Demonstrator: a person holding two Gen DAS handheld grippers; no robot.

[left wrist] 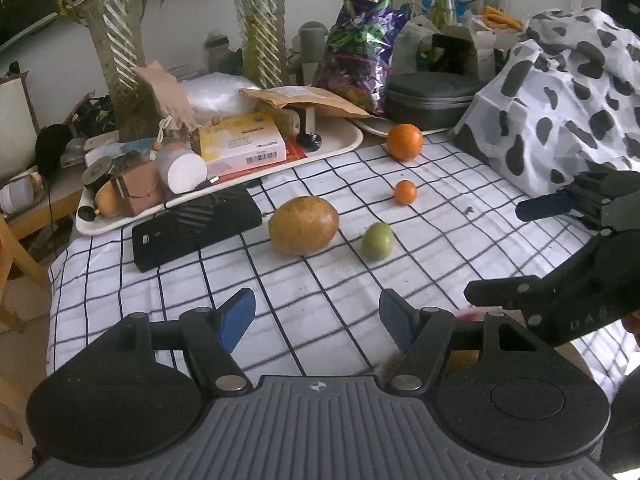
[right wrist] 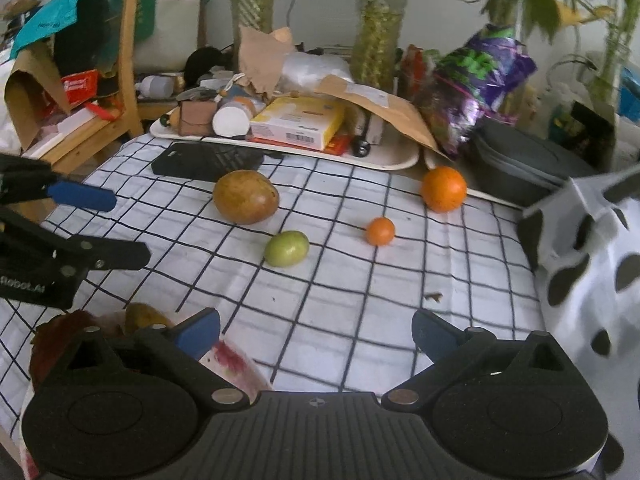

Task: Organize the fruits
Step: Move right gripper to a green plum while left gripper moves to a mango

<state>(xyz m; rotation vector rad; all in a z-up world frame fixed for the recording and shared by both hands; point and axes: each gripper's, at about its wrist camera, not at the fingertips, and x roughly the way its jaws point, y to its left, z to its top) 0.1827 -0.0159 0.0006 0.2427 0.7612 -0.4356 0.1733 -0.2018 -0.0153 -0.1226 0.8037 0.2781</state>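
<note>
L wrist view: left tongs (left wrist: 316,322) open, nothing between the blue pads, pointing down at the checked cloth (left wrist: 320,292) on the bench. Four fruits loose on cloth ahead: mango (left wrist: 303,225) straight ahead, slightly left of centreline, long axis running roughly left-right across the view; green fruit (left wrist: 377,241) just right of it, close but apart, nearest to the tongs; small orange (left wrist: 405,192) beyond; big orange (left wrist: 404,141) furthest, near the tray (left wrist: 344,144) edge. Right tongs (left wrist: 496,250) enter from right edge, jaws apart, empty. Something reddish shows just behind the right finger base, too hidden to name here.

R wrist view: right tongs (right wrist: 316,334) open, empty. Same four fruits, but shifted: mango (right wrist: 245,197) ahead-left, green fruit (right wrist: 286,248) ahead and slightly left, small orange (right wrist: 380,231) ahead-right, big orange (right wrist: 444,189) far right. Left tongs (right wrist: 116,228) visible at left edge, open.

Only this view shows a bowl (right wrist: 236,364) w/ red-stained rim low left under the tongs, a yellowish fruit (right wrist: 144,318) in it; prob. the collection spot.

Judgement: green fruit is nearest to both tongs; oranges lie more on the R side, mango more on the L.
</note>
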